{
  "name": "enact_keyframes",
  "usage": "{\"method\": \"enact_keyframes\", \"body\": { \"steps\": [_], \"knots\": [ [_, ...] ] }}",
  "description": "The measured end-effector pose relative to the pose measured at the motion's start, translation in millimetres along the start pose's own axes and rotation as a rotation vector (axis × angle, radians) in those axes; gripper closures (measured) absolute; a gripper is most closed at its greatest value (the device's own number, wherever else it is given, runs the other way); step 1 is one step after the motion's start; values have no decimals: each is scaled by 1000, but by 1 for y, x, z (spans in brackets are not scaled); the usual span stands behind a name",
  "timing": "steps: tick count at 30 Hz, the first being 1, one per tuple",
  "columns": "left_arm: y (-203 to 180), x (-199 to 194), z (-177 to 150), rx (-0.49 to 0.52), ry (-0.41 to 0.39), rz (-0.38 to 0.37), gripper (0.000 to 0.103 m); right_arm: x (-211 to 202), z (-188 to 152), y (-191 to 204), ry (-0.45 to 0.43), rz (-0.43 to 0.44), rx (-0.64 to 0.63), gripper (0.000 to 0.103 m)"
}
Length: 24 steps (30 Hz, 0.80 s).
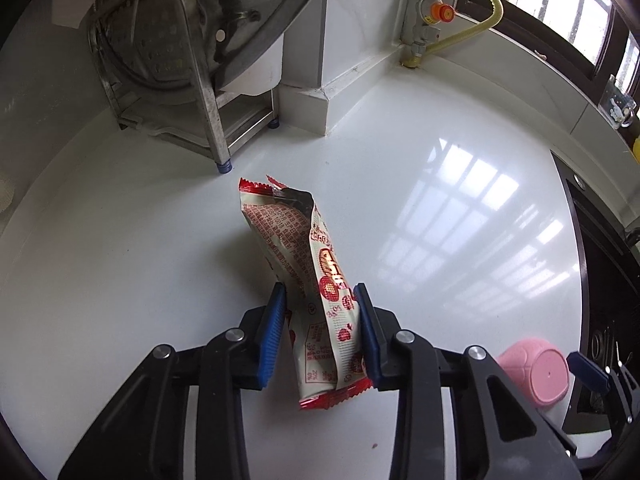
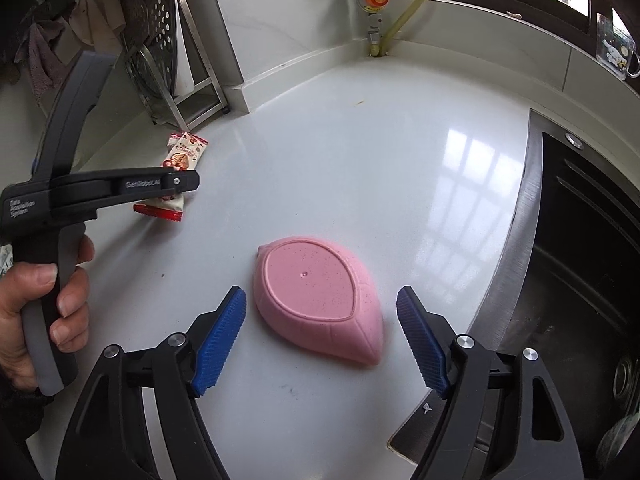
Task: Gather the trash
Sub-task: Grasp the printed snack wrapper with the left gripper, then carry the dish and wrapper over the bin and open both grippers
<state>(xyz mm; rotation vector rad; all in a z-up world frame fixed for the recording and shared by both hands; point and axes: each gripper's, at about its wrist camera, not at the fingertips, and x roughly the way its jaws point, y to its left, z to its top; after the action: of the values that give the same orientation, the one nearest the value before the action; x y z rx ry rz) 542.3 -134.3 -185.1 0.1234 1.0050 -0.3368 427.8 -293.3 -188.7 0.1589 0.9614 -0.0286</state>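
A red-and-cream snack wrapper (image 1: pixel 308 276) lies on the white counter (image 1: pixel 440 208), torn open at its far end. My left gripper (image 1: pixel 320 300) straddles the wrapper's near half; its blue pads stand a little apart, the right pad (image 1: pixel 366 332) touching the wrapper, the left pad (image 1: pixel 272 332) with a small gap. The wrapper also shows in the right wrist view (image 2: pixel 182 168), partly hidden by the left gripper's body (image 2: pixel 100 188). My right gripper (image 2: pixel 322 300) is open wide around an upturned pink bowl (image 2: pixel 316 296), without touching it.
A steel dish rack (image 1: pixel 172 60) with perforated pans stands at the back left. A black sink (image 2: pixel 580 260) lies at the right. A gas pipe and valve (image 1: pixel 436 12) sit in the back corner below the window. The pink bowl also shows in the left wrist view (image 1: pixel 536 376).
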Motion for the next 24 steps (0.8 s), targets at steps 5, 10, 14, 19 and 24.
{"method": "enact_keyframes", "body": {
  "steps": [5, 10, 14, 19, 24],
  "knots": [
    [7, -25, -21, 51, -15, -34, 69, 9, 4, 13, 17, -42, -108, 29],
    [18, -42, -39, 67, -12, -76, 70, 15, 0, 22, 28, -47, -170, 30],
    [22, -51, -48, 72, -13, -94, 70, 14, -2, 28, 35, -35, -172, 35],
    [19, -66, -62, 91, -18, -109, 70, 5, -8, 25, 38, -6, -94, 36],
    [14, -86, -83, 127, -19, -116, 70, -16, -21, 21, 30, 23, -21, 36]
  ]
}}
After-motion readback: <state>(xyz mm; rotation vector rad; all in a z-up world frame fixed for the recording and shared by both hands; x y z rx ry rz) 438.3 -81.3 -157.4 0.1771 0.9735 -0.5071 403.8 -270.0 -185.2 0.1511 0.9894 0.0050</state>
